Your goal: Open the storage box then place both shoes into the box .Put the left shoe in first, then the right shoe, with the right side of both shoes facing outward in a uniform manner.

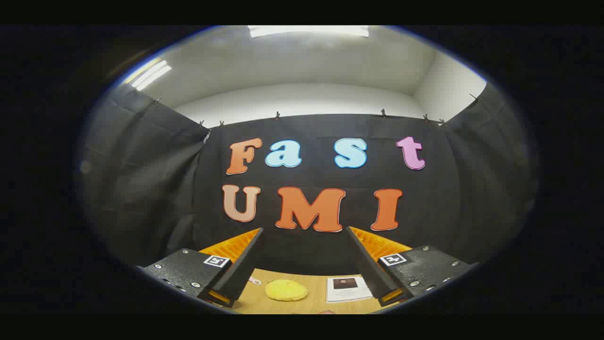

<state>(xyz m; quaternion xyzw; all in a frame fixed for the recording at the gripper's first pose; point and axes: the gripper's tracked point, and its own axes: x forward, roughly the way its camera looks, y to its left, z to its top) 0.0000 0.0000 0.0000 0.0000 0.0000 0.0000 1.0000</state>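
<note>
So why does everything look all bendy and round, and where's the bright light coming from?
In the gripper view a fisheye lens bows the booth's cloth walls and ceiling outward; the brightness comes from ceiling lamps, one glaring white overhead; the wooden table with the yellow thing and a paper card is evenly lit; the open gripper looks fairly sharp.

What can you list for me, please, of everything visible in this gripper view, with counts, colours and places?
Table: one, light wood, below and between the fingers.
Soft rounded object: one, yellow, lying on the table between the fingers; what it is I cannot tell.
Printed sheet: one, white with a dark picture, flat on the table beside the yellow object, nearer the right finger.
Booth cloth: black, hanging beyond the table.
Ceiling lights: two visible, white, overhead.
Gripper: one, fingers spread wide apart, holding nothing, raised above the table.
</note>
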